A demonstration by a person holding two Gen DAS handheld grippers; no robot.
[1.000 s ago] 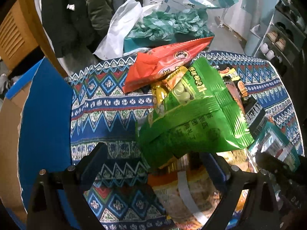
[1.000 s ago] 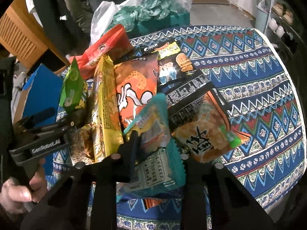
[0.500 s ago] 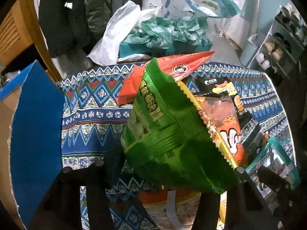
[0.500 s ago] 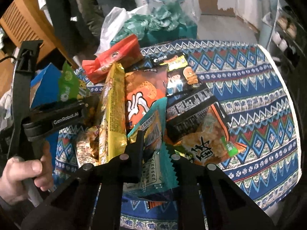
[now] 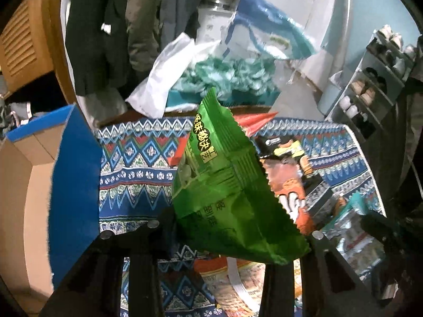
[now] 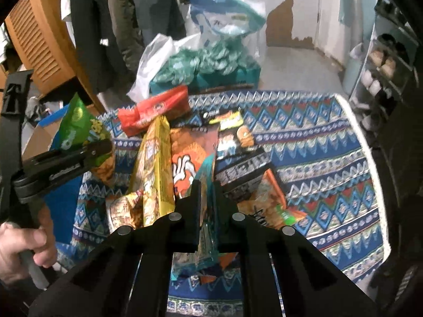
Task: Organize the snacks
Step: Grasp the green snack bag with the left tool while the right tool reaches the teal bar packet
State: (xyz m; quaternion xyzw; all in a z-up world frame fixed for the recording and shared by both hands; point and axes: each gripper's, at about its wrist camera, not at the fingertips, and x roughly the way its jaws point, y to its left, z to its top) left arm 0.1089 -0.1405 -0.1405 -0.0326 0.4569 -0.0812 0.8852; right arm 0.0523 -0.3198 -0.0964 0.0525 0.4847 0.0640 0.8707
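Left tongs point(image 5: 222, 227) are gripping the green bag point(image 5: 224, 185); they have just been closing on it, and its lower corner is pinched between them. The bag is hanging clear of the tabletop point(image 5: 132, 163), tilted, its top edge pointing up and away from me. In the right view the same bag is showing at far left, just in front of the blue box point(image 5: 74, 174).

Right tongs point(image 6: 205, 185) are squeezed narrow on the teal packet point(image 6: 208, 169), which is standing on edge between them, its lower end trailing under the fingers.

The other snacks are lying in a heap on the patterned cloth: red bag point(image 6: 156, 107) at the far end, yellow bag point(image 6: 156, 166) leaning along the left of the heap, orange bag point(image 6: 190, 153) beside it, black packet point(image 6: 238, 137) to the right. My hand point(image 6: 23, 251) is wrapping the left handle.
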